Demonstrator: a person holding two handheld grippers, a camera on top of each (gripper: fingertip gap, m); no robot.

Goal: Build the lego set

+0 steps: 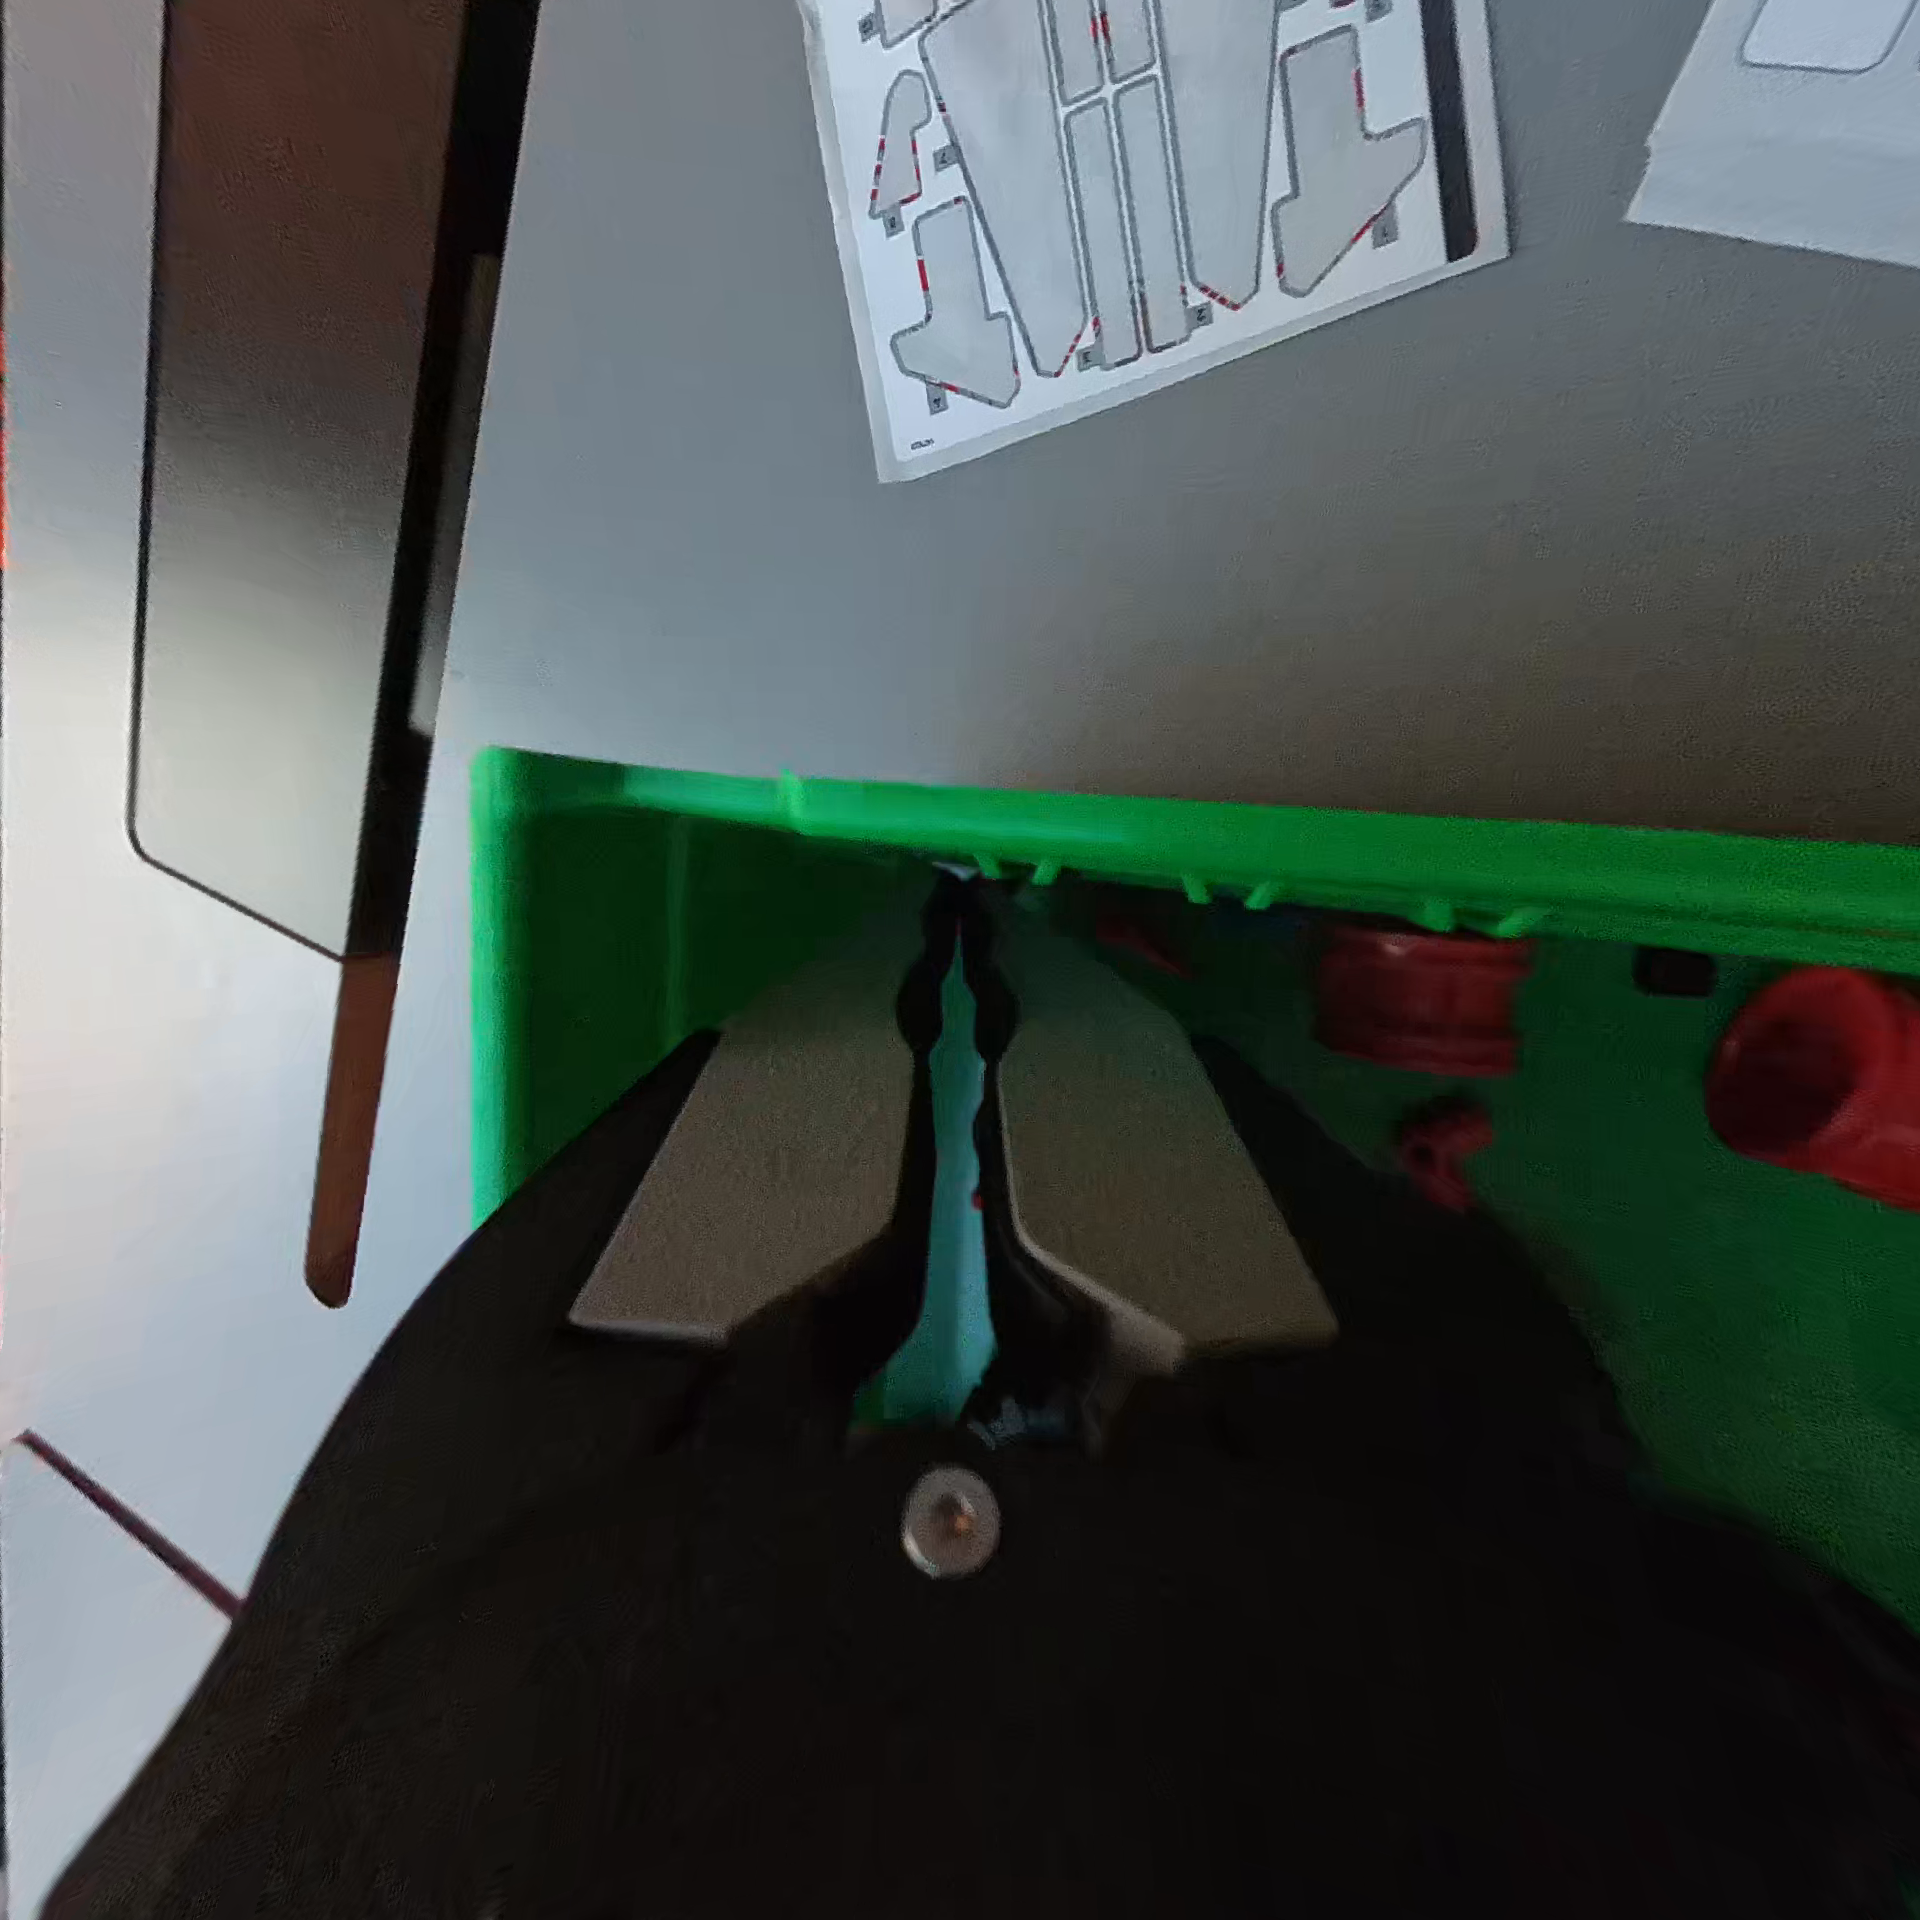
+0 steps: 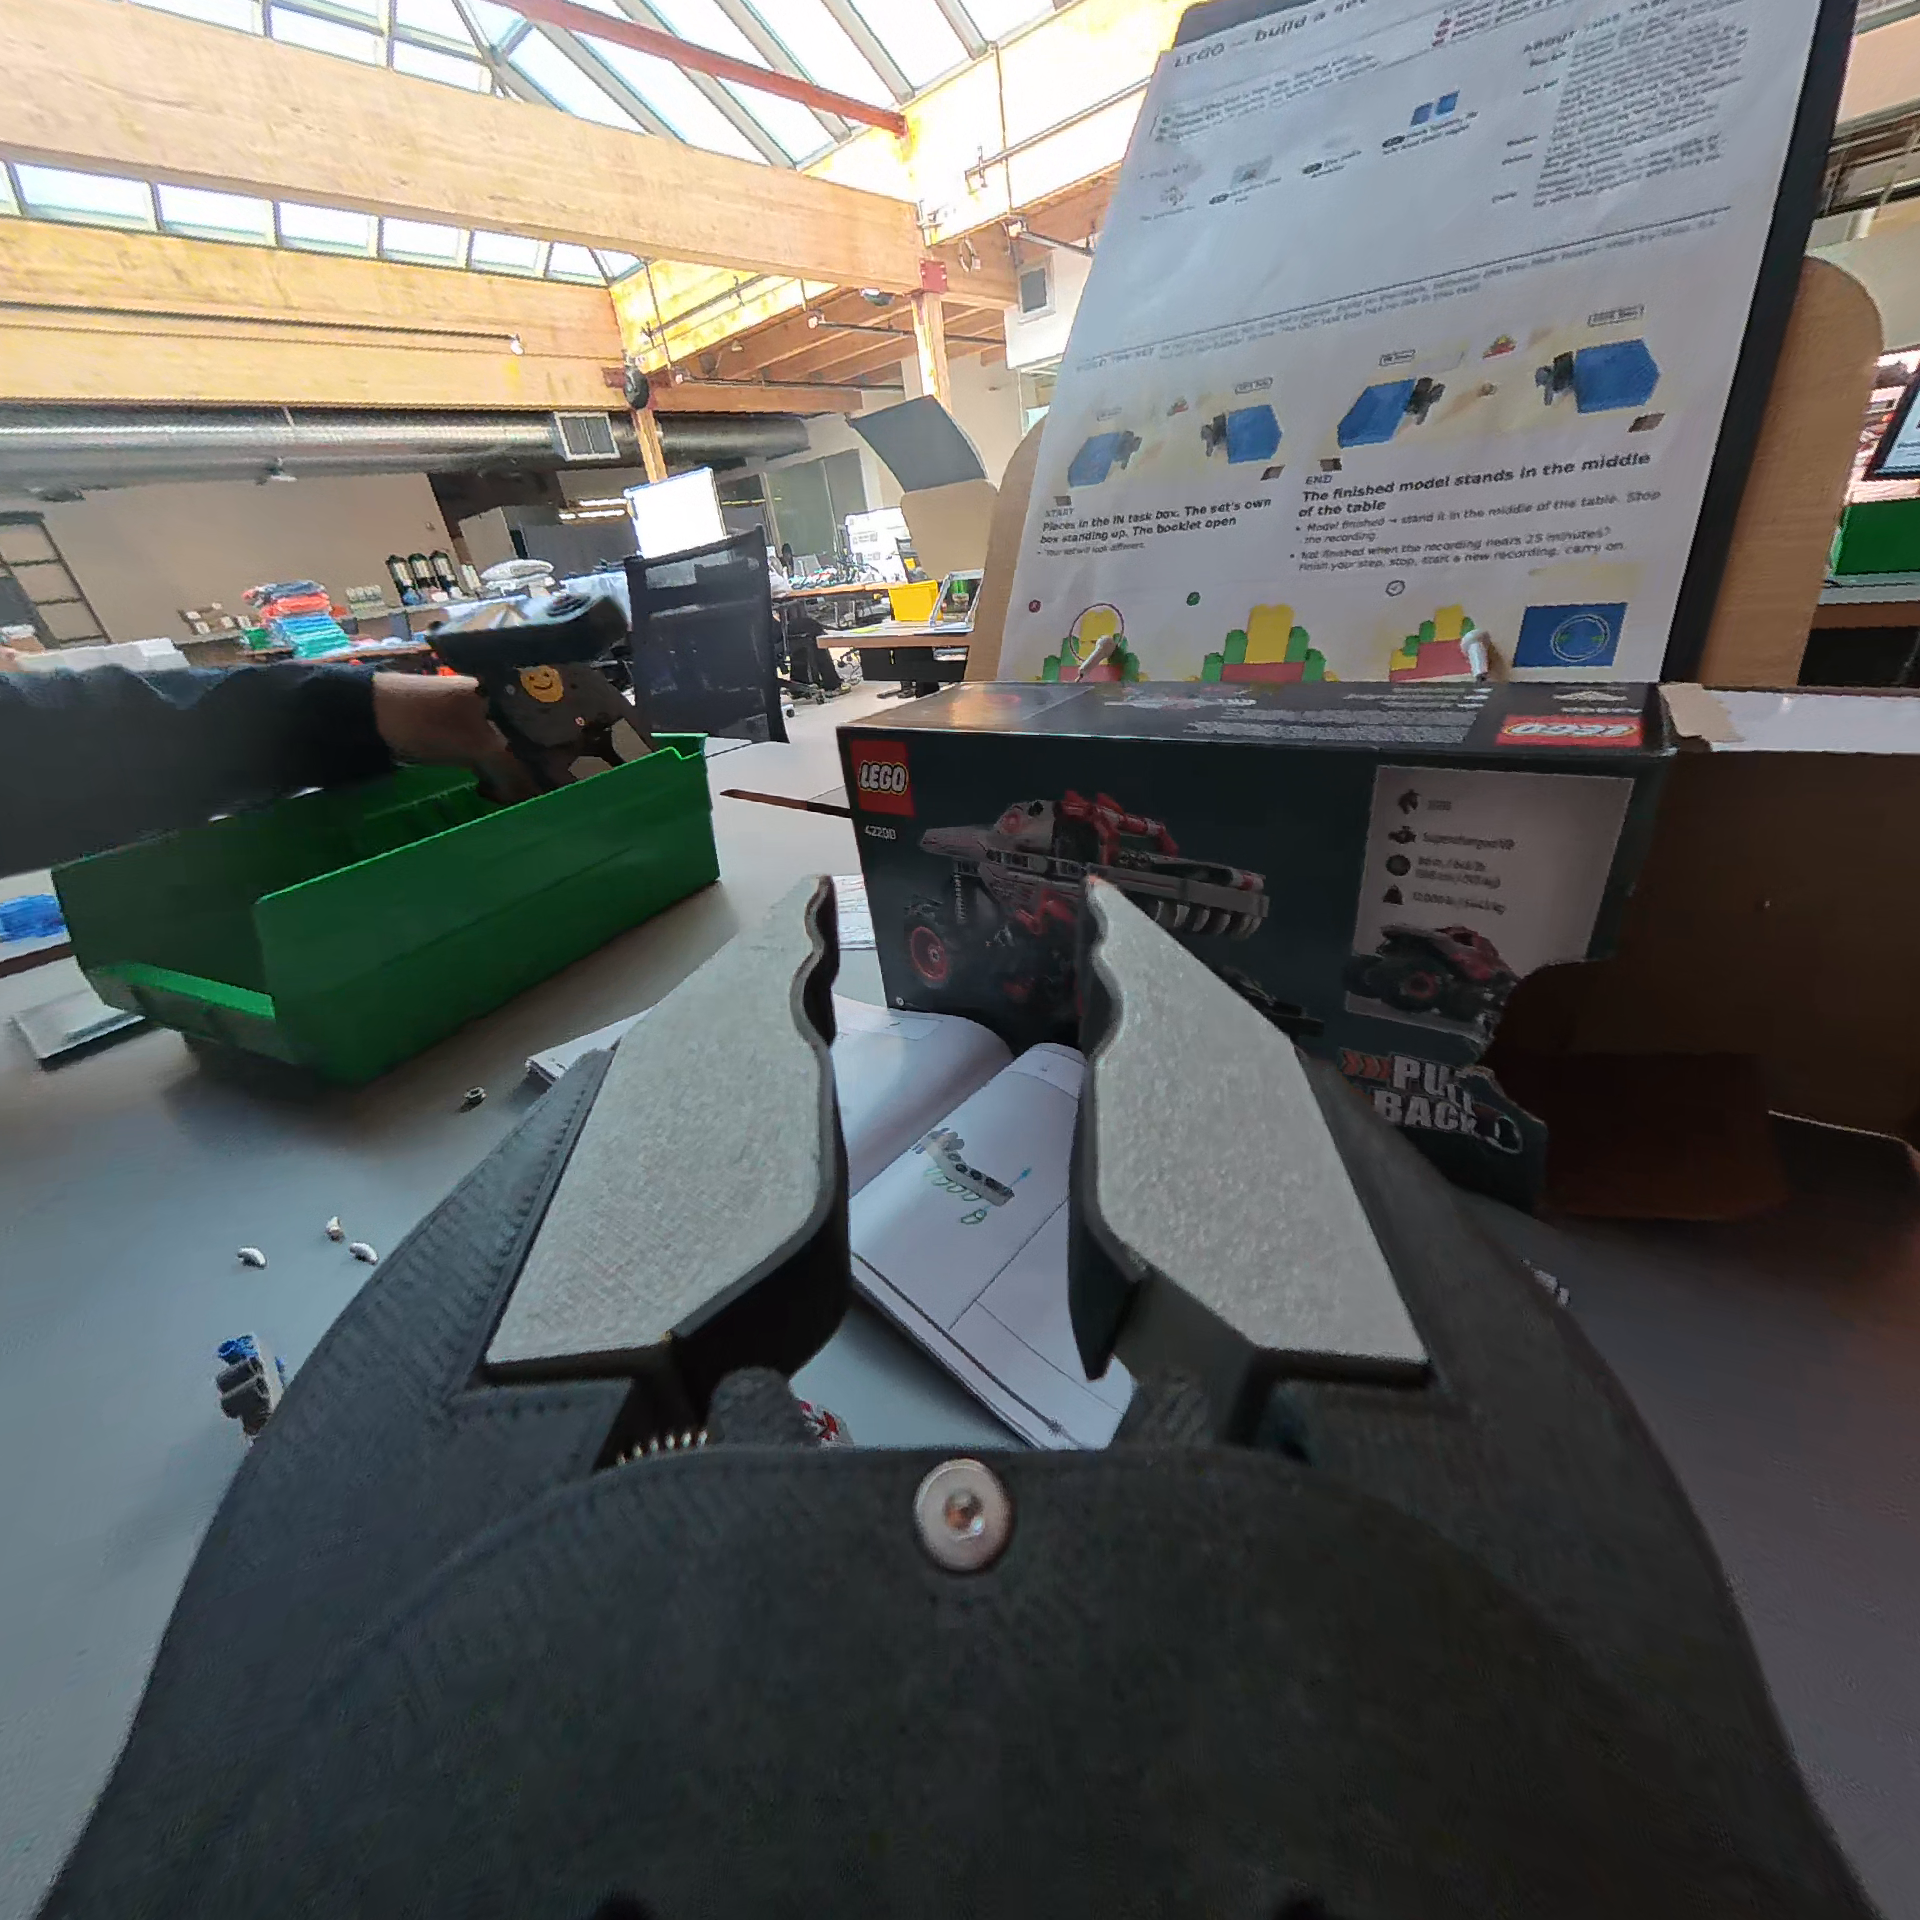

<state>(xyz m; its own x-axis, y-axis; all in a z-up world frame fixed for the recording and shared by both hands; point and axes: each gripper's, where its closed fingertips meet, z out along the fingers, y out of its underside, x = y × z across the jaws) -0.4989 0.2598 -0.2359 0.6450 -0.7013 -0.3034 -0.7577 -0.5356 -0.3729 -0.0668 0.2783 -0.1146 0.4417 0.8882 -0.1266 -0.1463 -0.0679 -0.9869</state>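
Green plastic bin (image 1: 644, 997) on the grey desk (image 1: 1143, 623) is entered by the left gripper (image 1: 958, 935), fingers nearly clenched; whether anything is pinched cannot be told. Red round lego pieces (image 1: 1418, 997) lie inside. The right gripper (image 2: 956, 914) is held released above the open white booklet (image 2: 966, 1174).

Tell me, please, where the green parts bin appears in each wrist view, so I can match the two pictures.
Left wrist view: the green bin fills the centre and right, seen from above, its far rim crossing mid-frame.
Right wrist view: the same bin sits on the table at left.
Shared landmark: the left gripper, reaching into the bin.
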